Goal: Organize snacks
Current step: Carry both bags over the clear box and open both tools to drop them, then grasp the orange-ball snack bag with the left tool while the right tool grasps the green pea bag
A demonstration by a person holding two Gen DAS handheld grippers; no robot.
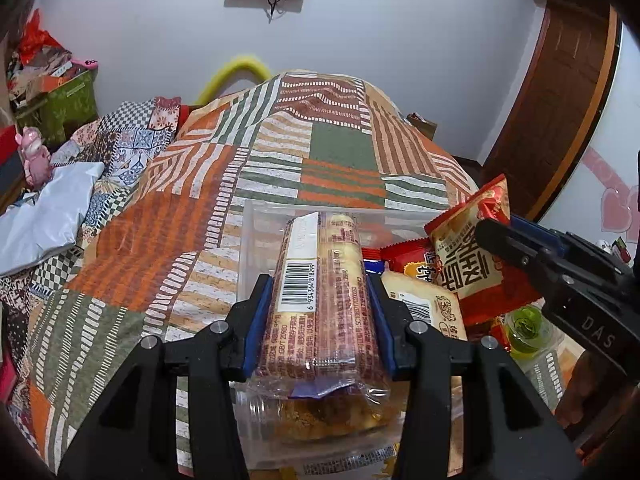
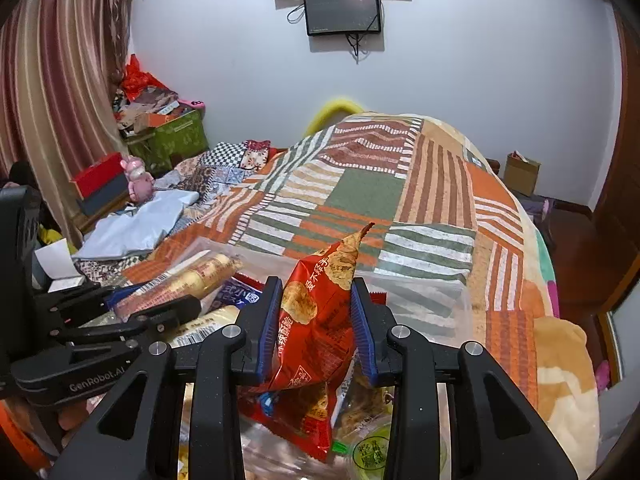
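Two snacks are in hand at once, so the sorting looks well under way but far from finished. Seen from the left wrist, the left gripper [image 1: 318, 320] pinches a long pack of biscuits [image 1: 320, 280] between its blue pads, barcode up, poised over a clear plastic box [image 1: 256, 232] that sits on the patchwork blanket [image 1: 160, 220]; the pack's far end reaches toward 12 o'clock across the box's rim. At 3 o'clock the right gripper [image 1: 496, 236] carries a red crisp bag [image 1: 472, 248]. From the right wrist, that right gripper [image 2: 314, 324] is clamped on the same red crisp bag [image 2: 316, 312], crumpling it, with its torn corner sticking up toward 12 o'clock, while the left gripper [image 2: 156, 308] and the biscuits [image 2: 188, 280] lie at 9 o'clock. Beneath both, toward 6 o'clock, a heap of other packets [image 2: 360, 412] and a green-lidded tub [image 1: 524, 328] appears unsorted, so most of the job seems still ahead, and neither held snack has yet been set down.
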